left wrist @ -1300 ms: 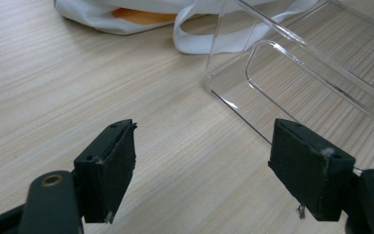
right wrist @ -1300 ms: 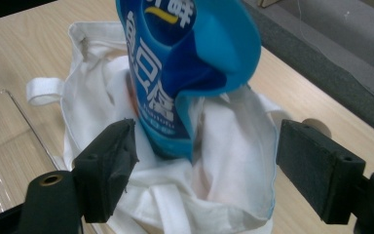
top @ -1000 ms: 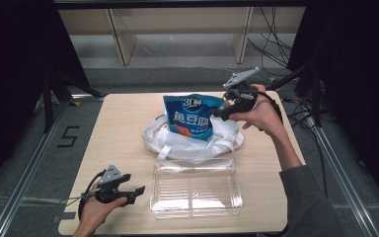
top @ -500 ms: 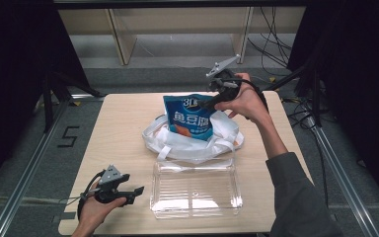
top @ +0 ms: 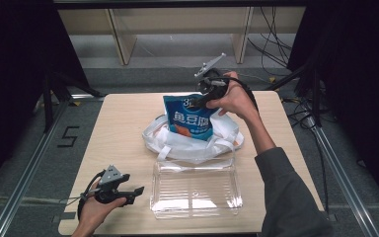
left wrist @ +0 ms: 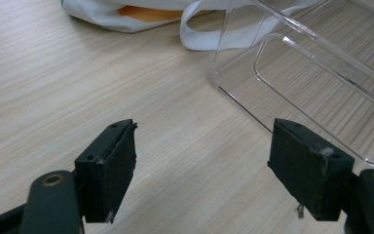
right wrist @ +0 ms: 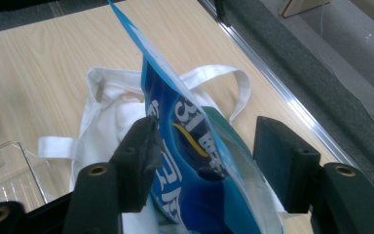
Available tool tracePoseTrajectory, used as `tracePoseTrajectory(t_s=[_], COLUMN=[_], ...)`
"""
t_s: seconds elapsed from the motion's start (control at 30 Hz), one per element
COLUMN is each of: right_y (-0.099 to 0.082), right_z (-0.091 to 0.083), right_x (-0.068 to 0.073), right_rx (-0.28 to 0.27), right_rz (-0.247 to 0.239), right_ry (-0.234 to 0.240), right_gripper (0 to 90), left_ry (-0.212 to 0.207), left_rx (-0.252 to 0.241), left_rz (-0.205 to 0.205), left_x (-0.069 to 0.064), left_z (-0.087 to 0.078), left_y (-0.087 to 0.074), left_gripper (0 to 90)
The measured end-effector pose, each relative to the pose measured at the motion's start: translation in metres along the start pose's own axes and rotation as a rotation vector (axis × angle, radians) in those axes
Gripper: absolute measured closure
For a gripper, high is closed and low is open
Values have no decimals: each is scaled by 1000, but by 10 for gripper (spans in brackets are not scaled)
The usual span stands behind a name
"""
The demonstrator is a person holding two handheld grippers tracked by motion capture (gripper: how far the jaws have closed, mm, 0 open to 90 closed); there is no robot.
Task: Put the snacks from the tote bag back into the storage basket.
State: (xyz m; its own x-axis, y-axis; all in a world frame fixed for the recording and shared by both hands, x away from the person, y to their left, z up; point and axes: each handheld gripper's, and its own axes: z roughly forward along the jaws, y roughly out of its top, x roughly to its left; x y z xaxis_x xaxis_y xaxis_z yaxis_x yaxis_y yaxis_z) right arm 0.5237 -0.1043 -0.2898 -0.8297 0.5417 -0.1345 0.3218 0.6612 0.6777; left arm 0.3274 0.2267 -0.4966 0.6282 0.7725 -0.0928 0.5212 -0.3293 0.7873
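A blue snack pouch [top: 188,118] stands upright in a white cloth bag [top: 192,143] at the middle of the table. My right gripper [top: 202,98] is at the pouch's top right corner. In the right gripper view the pouch [right wrist: 195,161] passes between the jaws of my right gripper [right wrist: 207,134]. The jaws have just been closing; one pad meets the pouch, and a gap is left at the other. My left gripper [top: 135,191] rests at the front left of the table. In its own view, my left gripper [left wrist: 204,141] stands open over bare wood.
A clear plastic tray [top: 195,190] lies in front of the bag, and its corner [left wrist: 321,73] is just right of the left jaws. The bag's handles [right wrist: 224,75] spread over the table. The wooden table [top: 123,128] has dark floor and metal rails around it.
The right hand has moved left from beside the pouch to its top corner. Its jaws have narrowed around the pouch. The left hand has stayed in place.
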Motion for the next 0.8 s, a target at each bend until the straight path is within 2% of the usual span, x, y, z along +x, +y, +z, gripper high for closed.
tracePoseTrajectory(t_s=[0.03,0.13,0.17,0.23,0.33,0.37,0.4,0.43,0.47,0.5,0.6,0.67,0.73,0.8], right_y=[1,4,5,6,9,11,12,13,13,14,16,16,16,16], right_z=[1,4,7,9,13,14,15,15,16,17,20,20,22,24], right_x=[1,0,-1,-2,-4,-3,-3,-3,-3,-3,-3,-4,-4,-4], right_rx=[16,26,23,38,53,61,59,66,71,68,72,91,100,110], right_rz=[13,3,-15,-12,-58,-30,-50,-40,-46,-62,-60,-66,-75,-81], right_ry=[5,-2,3,6,15,14,7,13,14,7,11,18,17,21], right_gripper=[447,483,496,520,562,573,591,602,611,621,671,694,712,733], left_ry=[-8,-13,-16,-18,-17,-16,-16,-16,-16,-17,-15,-14,-5,-8], left_rx=[14,13,2,8,11,11,10,7,10,25,-5,32,22,24], left_rz=[15,-7,-17,-24,-2,-3,-3,-22,-10,30,-4,34,22,27], left_x=[1,0,-1,-2,-1,-1,-1,-2,-2,1,-2,1,-1,-1], left_z=[-1,0,1,1,1,1,1,1,1,0,2,-1,0,0], left_y=[0,0,0,0,0,0,0,0,0,0,-1,0,0,0], left_gripper=[249,250,250,249,250,250,250,250,250,250,250,250,250,251])
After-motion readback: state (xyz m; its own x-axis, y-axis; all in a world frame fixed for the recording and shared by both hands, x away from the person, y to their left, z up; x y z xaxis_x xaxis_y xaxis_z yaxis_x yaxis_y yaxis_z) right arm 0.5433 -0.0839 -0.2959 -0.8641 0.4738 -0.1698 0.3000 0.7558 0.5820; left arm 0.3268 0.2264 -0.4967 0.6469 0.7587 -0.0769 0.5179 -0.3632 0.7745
